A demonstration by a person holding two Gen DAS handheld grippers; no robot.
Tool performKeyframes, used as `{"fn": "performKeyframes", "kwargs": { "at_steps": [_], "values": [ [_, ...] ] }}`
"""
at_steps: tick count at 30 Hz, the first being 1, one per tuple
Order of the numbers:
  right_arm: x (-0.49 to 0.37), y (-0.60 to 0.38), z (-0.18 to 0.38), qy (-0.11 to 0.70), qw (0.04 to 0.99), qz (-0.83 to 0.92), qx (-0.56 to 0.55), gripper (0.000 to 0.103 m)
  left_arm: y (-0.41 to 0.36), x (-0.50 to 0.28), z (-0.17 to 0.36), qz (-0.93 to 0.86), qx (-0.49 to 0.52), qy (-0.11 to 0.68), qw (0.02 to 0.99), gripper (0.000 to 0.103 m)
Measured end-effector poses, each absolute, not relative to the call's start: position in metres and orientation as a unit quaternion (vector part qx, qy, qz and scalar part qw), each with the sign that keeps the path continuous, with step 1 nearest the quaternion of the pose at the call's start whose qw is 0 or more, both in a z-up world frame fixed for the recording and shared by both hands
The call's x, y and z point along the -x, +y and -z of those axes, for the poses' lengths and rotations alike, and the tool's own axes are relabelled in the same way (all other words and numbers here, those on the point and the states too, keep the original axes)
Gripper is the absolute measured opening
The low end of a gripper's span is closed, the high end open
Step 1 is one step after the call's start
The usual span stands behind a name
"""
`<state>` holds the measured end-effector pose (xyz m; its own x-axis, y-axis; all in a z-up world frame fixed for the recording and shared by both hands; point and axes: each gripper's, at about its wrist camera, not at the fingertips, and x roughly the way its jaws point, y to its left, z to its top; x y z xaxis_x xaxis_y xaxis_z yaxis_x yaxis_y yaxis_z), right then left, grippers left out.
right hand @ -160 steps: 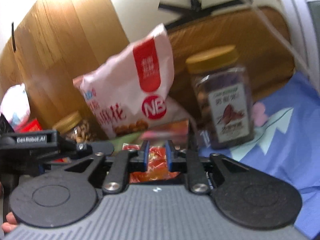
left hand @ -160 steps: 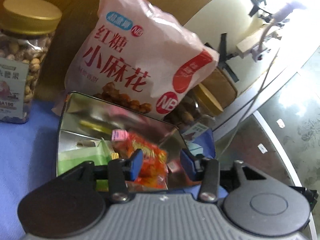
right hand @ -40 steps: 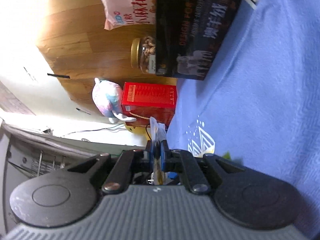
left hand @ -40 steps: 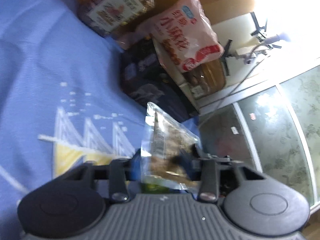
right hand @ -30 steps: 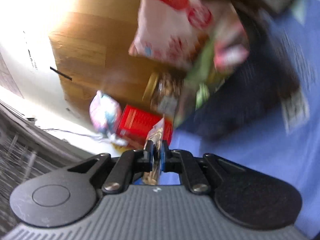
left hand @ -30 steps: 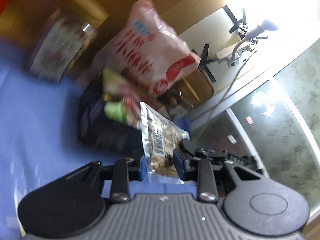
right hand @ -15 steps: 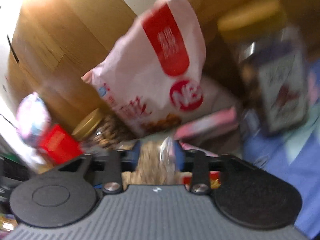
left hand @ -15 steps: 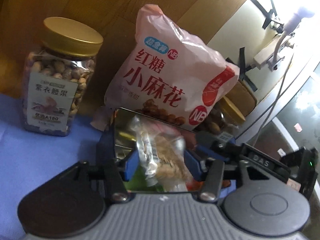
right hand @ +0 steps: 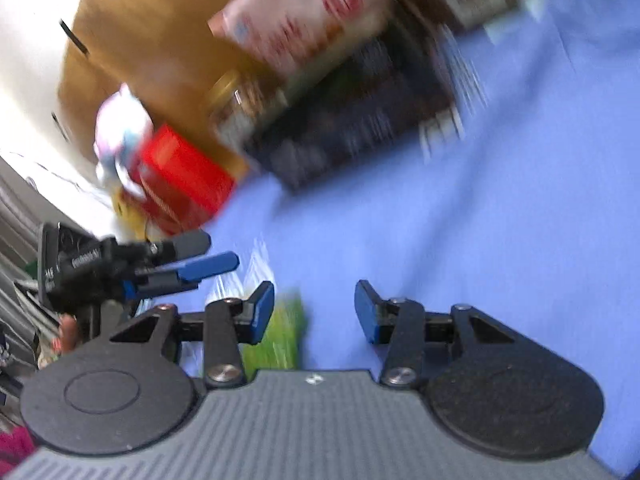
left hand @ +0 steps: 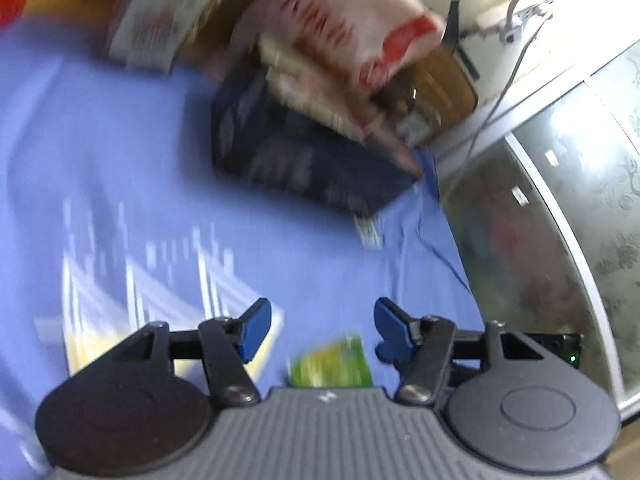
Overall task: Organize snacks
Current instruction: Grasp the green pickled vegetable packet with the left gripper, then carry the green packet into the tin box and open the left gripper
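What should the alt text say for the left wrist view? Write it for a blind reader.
The left gripper, its jaws open and empty, hovers over a blue cloth with a green packet just below it. Beyond, motion-blurred, a dark box sits below a pink snack bag.

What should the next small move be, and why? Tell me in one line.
Probably lower the left gripper onto the green packet lying on the blue cloth just beneath it. Both the left gripper and the right gripper are open with nothing between the jaws, and the dark box stands further back, though the blur hides detail.
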<state>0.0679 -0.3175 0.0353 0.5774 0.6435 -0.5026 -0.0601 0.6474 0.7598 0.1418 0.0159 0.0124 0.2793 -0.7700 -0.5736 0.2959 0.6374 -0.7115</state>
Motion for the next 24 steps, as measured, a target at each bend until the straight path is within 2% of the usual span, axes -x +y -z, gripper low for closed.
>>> {"fn": "performKeyframes", "kwargs": {
  "at_steps": [9,11,13,16,18,24],
  "values": [
    [-0.051,-0.298,-0.036,0.404,0.804,-0.236,-0.368,0.040,0.012,-0.111,0.007,0.374,0.283,0.502,0.727,0.059],
    [-0.049,-0.294,-0.038,0.406,0.801,-0.243,-0.368,0.036,0.012,-0.105,0.008,0.375,0.287,0.498,0.727,0.057],
    [-0.045,-0.290,-0.038,0.406,0.805,-0.241,-0.359,0.022,0.011,-0.103,0.007,0.373,0.287,0.497,0.729,0.057],
    [-0.044,-0.291,-0.034,0.408,0.804,-0.230,-0.368,0.011,0.010,-0.104,0.008,0.366,0.287,0.494,0.734,0.052],
    [-0.045,-0.296,-0.033,0.405,0.803,-0.224,-0.376,0.011,0.005,-0.109,0.006,0.366,0.285,0.493,0.736,0.047],
    [-0.061,-0.308,-0.048,0.369,0.819,-0.211,-0.384,0.010,-0.008,-0.132,-0.023,0.383,0.279,0.458,0.752,0.047]
  ]
}}
